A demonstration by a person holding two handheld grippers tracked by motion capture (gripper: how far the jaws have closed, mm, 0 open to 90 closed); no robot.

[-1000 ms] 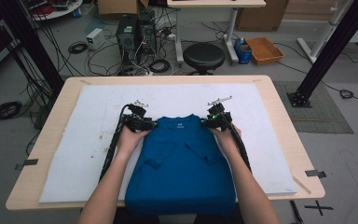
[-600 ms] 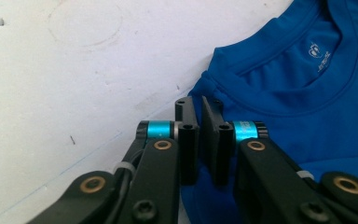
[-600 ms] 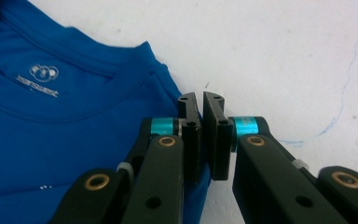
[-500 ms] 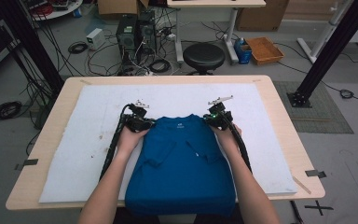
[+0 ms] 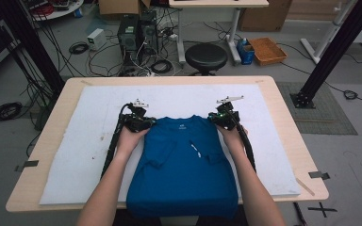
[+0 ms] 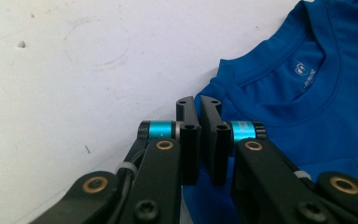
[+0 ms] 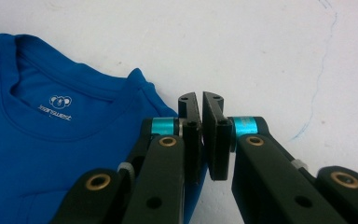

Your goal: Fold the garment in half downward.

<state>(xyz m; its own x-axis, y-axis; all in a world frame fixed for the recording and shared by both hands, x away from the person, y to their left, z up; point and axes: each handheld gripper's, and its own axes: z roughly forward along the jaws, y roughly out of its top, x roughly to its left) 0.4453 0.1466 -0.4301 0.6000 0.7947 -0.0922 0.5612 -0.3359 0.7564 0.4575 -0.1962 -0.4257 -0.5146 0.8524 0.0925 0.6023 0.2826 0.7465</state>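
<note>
Tongs-wise, your left gripper [image 6: 198, 105] and right gripper [image 7: 200, 100] each pinch one blue shirt [image 5: 184, 165] shoulder; its neck label reads from both gripper views.

Black right gripper [image 7: 201, 105] low in view, jaws nearly closed at shoulder edge of blue shirt [image 7: 65, 140]; shirt at left, white mat [image 7: 261, 51] right and far.

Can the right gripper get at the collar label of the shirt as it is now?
Probably yes. The right gripper sits at the shirt's shoulder, jaws nearly closed, and the label lies uncovered nearby.
</note>
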